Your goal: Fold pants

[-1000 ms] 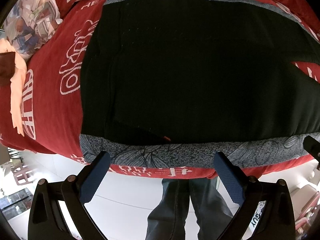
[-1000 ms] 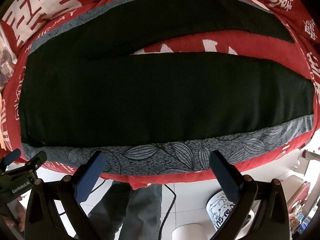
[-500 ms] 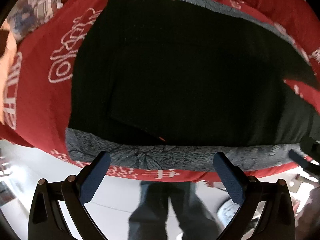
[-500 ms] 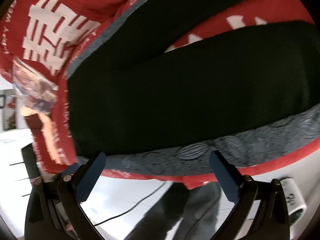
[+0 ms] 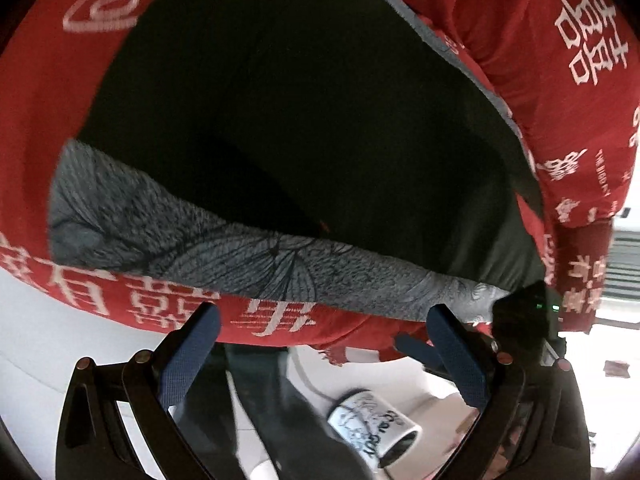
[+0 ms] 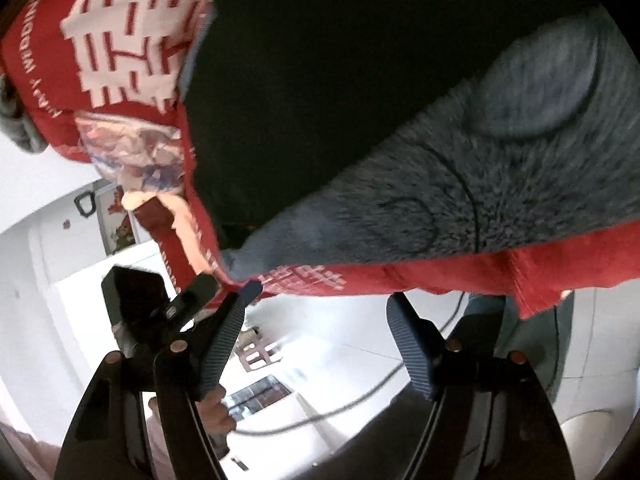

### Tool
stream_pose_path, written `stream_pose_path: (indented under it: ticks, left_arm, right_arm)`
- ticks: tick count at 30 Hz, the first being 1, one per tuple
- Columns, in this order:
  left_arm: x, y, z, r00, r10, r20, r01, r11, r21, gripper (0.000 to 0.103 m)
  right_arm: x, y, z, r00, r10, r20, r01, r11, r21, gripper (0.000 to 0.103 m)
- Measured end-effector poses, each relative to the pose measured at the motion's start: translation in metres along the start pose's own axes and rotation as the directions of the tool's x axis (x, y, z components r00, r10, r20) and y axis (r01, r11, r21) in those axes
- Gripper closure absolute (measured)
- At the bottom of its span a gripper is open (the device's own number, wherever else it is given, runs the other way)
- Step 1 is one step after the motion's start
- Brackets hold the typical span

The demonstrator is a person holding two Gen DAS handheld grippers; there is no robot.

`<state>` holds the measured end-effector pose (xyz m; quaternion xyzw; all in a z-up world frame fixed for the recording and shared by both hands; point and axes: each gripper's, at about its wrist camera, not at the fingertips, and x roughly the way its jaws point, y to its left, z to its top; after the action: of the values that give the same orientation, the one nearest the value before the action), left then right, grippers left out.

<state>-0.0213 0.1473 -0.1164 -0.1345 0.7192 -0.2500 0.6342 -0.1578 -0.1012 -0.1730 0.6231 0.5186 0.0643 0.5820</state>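
Observation:
Black pants (image 5: 304,120) lie spread flat on a grey leaf-patterned blanket (image 5: 248,256) over a red bedspread (image 5: 44,120). My left gripper (image 5: 322,316) hangs open just off the bed's near edge, below the blanket's border, with nothing between its fingers. In the right wrist view the pants (image 6: 320,80) fill the top, with the grey blanket (image 6: 500,184) under them. My right gripper (image 6: 320,296) sits below the red hem, its jaws closing on empty air. Each gripper shows beside the other: the right gripper (image 5: 524,320), the left gripper (image 6: 172,308).
The red bedspread's hem (image 6: 440,272) hangs over the bed's edge. A patterned pillow (image 6: 132,148) lies at the far corner. On the white floor are a scribbled white mug-shaped container (image 5: 372,428), a cable (image 6: 360,400) and a person's jeans-clad legs (image 5: 280,400).
Both views have tilted and dropped toward the bed's near edge, so the blanket's border looms larger. The right gripper's jaws have narrowed. The two grippers have drawn close together.

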Motion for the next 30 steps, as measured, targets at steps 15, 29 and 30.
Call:
stream_pose_path:
  ticks: [15, 29, 30]
  left_arm:
    - [0.006, -0.013, 0.037, 0.996, 0.041, 0.080, -0.032, 0.993, -0.112, 0.037]
    - [-0.008, -0.007, 0.042, 0.997, 0.071, 0.038, -0.071, 0.997, -0.008, 0.082]
    - [-0.012, -0.012, 0.043, 0.997, 0.071, 0.037, -0.071, 0.997, 0.005, 0.082]
  right_arm:
    - [-0.029, 0.032, 0.030, 0.987, 0.068, 0.144, -0.061, 0.997, -0.052, 0.025]
    - [-0.093, -0.017, 0.019, 0.952, -0.061, 0.301, 0.022, 0.991, 0.131, 0.096]
    - [-0.097, -0.005, 0.020, 0.953, -0.089, 0.289, 0.065, 0.994, 0.090, 0.097]
